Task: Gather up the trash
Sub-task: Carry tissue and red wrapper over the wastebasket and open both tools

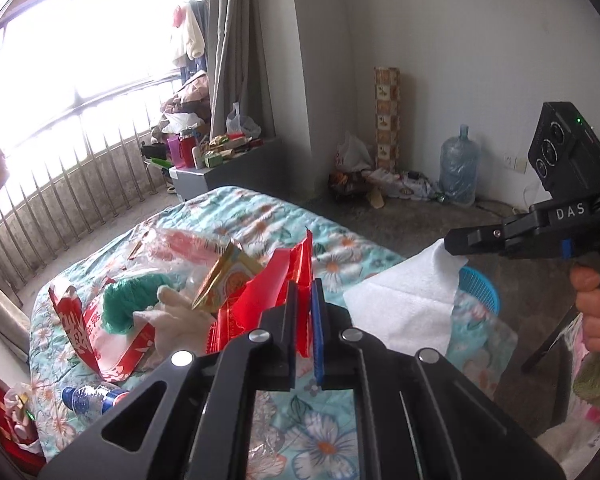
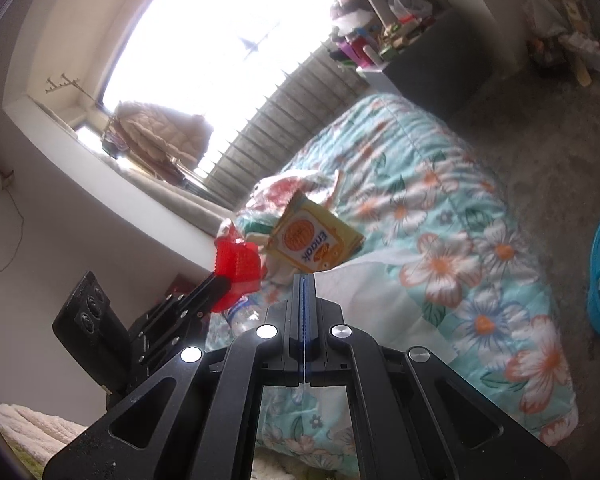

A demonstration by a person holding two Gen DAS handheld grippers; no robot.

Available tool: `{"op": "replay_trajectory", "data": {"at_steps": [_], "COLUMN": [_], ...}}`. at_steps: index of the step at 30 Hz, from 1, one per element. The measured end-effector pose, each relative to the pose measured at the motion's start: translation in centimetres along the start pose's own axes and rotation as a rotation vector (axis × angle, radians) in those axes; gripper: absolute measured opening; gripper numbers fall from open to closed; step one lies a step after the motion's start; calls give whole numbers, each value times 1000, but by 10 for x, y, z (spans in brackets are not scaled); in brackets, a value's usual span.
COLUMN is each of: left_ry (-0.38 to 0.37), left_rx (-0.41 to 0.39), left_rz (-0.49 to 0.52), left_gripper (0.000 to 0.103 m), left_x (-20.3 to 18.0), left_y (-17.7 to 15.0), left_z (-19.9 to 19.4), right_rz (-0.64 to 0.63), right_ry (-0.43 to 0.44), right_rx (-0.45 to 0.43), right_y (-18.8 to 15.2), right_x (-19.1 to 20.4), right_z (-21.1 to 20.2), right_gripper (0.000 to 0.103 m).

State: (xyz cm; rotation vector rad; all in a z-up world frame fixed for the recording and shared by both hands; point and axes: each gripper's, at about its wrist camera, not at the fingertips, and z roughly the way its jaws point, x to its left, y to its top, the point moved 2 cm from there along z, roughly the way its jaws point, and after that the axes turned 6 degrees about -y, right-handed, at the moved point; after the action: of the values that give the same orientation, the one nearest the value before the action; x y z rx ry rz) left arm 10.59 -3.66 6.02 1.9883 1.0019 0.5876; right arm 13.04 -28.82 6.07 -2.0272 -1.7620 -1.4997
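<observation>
Trash is lying in a heap on the flowered quilt (image 1: 236, 208), just ahead of the left tongs (image 1: 305, 292) and to their left: a yellow snack packet (image 1: 228, 276), a green bag (image 1: 130, 300), a red-and-white bag (image 1: 96, 332), clear plastic (image 1: 172, 244) and a bottle (image 1: 92, 396) near the quilt's close edge. The left tongs are clenching a red wrapper (image 1: 284, 280), which is sticking up between their nearly closed jaws. The right tongs (image 2: 303, 280) are squeezed fully together, pinching the edge of a white sheet (image 1: 404, 300); in the left view that sheet is hanging from their tip (image 1: 450, 242), with a hand (image 1: 598, 308) gripping the handle.

The quilt is covering a low bed, with grey floor (image 1: 412, 220) lying beyond it. A big bright window with a railing (image 1: 80, 172) is filling the wall to the left of the left tongs, and a grey curtain (image 1: 236, 40) is hanging at its edge. A blue basket (image 1: 484, 292) is sitting on the floor just behind the white sheet, to the right of both tongs. A cabinet (image 1: 220, 172) crowded with small items is standing past the bed's far end. Further right, against the white wall, a water jug (image 1: 458, 168), a tall patterned box (image 1: 387, 116) and a pile of bags (image 1: 352, 160) are sitting on the floor. In the right view the snack packet (image 2: 316, 240) is standing straight ahead of the tongs, and the white sheet is partly hiding the basket in the left view.
</observation>
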Motion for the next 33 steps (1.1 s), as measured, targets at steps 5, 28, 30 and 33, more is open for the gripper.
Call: {"op": "replay_trajectory", "data": {"at_steps": [5, 28, 30, 33], "left_ry": [-11, -265, -304, -387], "left_rx": [-29, -92, -83, -52], "left_rz": [1, 17, 4, -35], "left_gripper": [5, 5, 5, 5], "left_x": [-4, -70, -76, -88], "left_y": [10, 73, 77, 87], "left_z": [-6, 29, 37, 58], "right_rz": [1, 70, 80, 92], "right_ry": [5, -81, -99, -129], "right_rx": [-67, -334, -354, -378], "right_y": [13, 40, 42, 45], "right_x": [-2, -54, -62, -75], "right_z": [-21, -119, -128, -137], "right_gripper": [0, 0, 0, 0]}}
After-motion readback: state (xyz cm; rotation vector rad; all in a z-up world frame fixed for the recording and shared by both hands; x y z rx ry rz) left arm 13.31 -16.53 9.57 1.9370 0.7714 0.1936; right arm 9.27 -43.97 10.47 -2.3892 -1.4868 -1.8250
